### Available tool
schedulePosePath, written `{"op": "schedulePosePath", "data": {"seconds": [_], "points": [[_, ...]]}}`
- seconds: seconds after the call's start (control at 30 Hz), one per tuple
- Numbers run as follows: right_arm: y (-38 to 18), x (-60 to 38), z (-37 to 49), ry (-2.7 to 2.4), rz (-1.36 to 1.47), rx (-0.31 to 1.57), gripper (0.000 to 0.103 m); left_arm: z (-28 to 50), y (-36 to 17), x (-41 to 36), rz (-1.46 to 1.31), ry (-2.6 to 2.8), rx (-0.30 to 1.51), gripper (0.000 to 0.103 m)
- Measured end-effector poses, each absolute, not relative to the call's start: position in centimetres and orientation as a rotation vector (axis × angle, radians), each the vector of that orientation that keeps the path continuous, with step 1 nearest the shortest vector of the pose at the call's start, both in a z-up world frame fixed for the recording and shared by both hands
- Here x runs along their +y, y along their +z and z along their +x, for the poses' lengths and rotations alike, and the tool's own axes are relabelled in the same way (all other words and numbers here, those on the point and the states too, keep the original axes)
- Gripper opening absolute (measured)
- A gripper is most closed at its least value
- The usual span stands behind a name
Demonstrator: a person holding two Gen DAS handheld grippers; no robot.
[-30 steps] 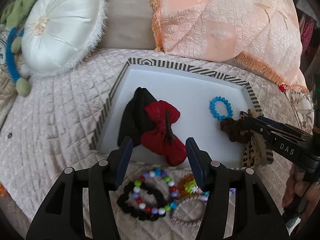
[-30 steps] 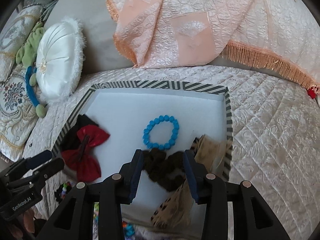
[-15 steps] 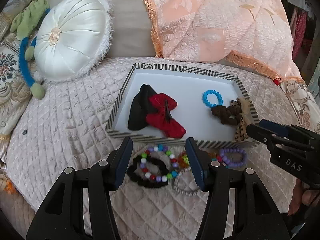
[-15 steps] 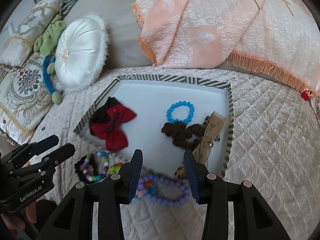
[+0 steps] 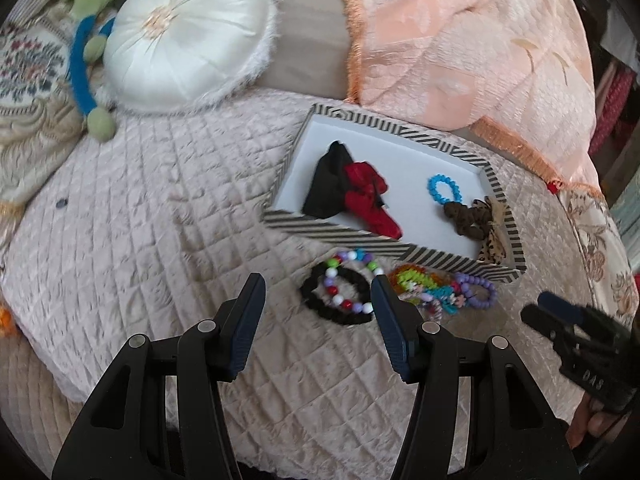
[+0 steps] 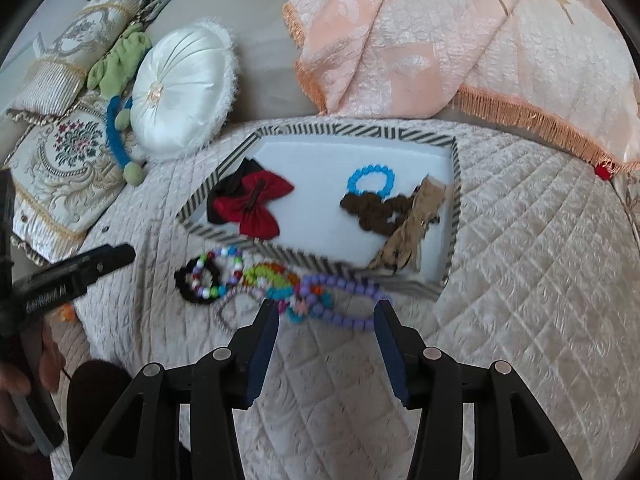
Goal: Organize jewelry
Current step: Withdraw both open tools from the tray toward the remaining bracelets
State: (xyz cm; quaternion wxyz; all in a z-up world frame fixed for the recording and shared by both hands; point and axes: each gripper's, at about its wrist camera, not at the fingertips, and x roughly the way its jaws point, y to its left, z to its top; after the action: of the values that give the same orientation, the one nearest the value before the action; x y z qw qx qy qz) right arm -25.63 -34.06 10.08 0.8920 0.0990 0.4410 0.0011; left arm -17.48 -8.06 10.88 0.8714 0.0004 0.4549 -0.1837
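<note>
Quilted bed cover (image 5: pixel 160 240) | left gripper (image 5: pixel 316 300) gaping, empty | right gripper (image 6: pixel 326 316) just widening, empty | bracelets (image 6: pixel 248 280) just ahead of both jaws | striped tray (image 6: pixel 320 130) beyond

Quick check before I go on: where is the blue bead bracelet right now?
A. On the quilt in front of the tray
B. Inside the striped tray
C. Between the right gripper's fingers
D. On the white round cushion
B: the blue bead bracelet lies on the white floor of the striped tray, just behind the brown scrunchie.
</note>
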Motion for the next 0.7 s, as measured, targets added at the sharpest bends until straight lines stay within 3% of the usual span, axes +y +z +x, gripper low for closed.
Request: {"op": "schedulePosePath", "data": {"seconds": [0.7], "points": [[4.0, -29.4, -23.6, 0.106, 0.290, 0.991, 0.047, -15.0, 5.6, -5.4, -0.082, -0.313, 1.083, 0.055]]}}
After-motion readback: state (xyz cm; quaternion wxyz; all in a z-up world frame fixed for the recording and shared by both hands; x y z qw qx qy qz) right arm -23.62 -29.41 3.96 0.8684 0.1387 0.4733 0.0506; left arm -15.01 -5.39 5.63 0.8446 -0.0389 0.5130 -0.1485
